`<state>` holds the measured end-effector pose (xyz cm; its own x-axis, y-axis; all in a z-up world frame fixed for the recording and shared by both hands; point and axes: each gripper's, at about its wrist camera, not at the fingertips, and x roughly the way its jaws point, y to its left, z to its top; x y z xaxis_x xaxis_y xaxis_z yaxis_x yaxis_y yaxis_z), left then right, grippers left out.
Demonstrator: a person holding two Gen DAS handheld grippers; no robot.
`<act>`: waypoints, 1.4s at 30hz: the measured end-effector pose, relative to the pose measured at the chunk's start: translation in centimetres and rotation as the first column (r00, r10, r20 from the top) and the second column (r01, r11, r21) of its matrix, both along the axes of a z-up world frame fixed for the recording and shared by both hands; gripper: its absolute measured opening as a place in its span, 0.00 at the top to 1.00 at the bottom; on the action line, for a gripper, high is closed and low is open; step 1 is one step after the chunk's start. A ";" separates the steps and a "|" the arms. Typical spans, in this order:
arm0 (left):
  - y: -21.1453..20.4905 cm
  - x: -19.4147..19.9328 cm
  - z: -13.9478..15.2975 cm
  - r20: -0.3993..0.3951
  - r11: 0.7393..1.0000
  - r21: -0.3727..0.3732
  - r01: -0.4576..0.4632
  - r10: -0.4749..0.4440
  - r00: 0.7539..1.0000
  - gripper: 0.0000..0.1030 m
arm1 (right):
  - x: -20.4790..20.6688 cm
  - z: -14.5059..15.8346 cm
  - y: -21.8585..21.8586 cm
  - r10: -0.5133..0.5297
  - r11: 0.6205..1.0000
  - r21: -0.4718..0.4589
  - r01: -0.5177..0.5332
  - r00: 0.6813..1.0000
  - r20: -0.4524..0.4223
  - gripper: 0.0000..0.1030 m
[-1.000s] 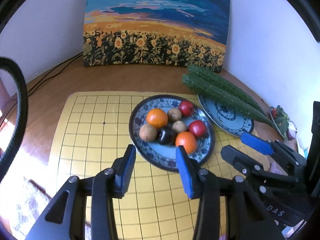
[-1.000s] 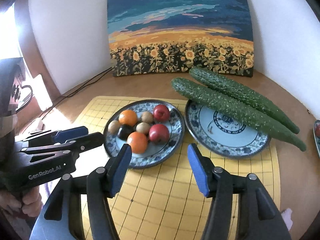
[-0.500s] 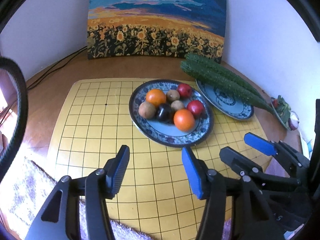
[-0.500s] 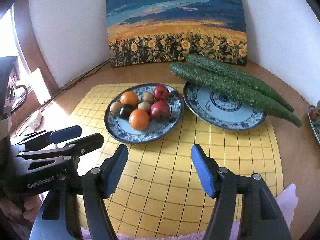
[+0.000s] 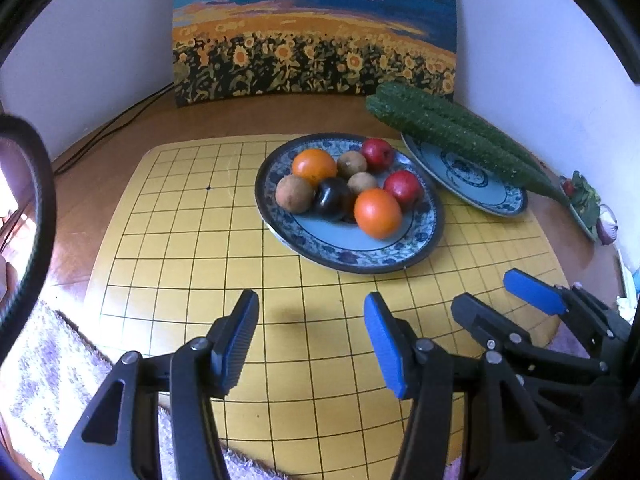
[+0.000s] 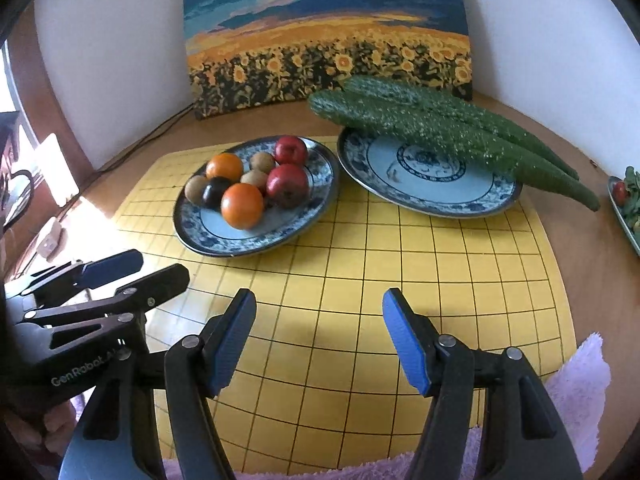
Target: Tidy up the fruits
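Note:
A blue-patterned plate (image 5: 432, 236) (image 6: 320, 168) on the yellow grid mat (image 5: 180, 248) holds several fruits: two oranges (image 5: 377, 213) (image 6: 241, 205), two red apples (image 5: 403, 189) (image 6: 287, 184), a dark plum (image 5: 332, 199), brown kiwis (image 5: 294, 194). A second patterned plate (image 5: 480, 196) (image 6: 424, 196) to its right is under two cucumbers (image 5: 452, 136) (image 6: 440, 128). My left gripper (image 5: 311, 332) is open and empty, near the mat's front. My right gripper (image 6: 319, 332) is open and empty, also at the front. The right gripper also shows in the left wrist view (image 5: 504, 300), the left one in the right wrist view (image 6: 132, 270).
A sunflower painting (image 5: 312, 40) leans on the white wall at the back. A dish of greens (image 6: 628, 208) sits at the far right. Black cables (image 5: 108, 128) run along the wooden table at left. A purple fuzzy rug (image 5: 40, 360) lies at the mat's front edge.
Both grippers have pulled back from the fruit plate toward the mat's front edge. Both stay open and empty. The fruits and plates have not moved.

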<state>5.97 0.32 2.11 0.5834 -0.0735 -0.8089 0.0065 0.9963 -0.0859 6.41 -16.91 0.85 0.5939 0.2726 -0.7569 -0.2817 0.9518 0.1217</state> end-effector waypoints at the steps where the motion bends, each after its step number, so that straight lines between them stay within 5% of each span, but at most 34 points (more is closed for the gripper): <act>1: 0.0 0.1 -0.1 -0.002 1.000 0.002 -0.001 0.001 1.000 0.44 | 0.1 -0.2 0.0 -0.003 1.000 -0.002 0.003 1.000 -0.003 0.35; 42: -0.3 0.2 -1.2 -0.009 1.000 0.021 -0.018 0.018 1.000 0.43 | 0.1 -0.9 0.3 -0.018 0.999 -0.043 0.018 1.000 0.004 0.34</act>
<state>6.19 0.00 0.93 0.5771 -0.0460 -0.8154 -0.0118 0.9978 -0.0646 6.54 -16.58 -0.03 0.6011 0.2288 -0.7657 -0.2646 0.9611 0.0795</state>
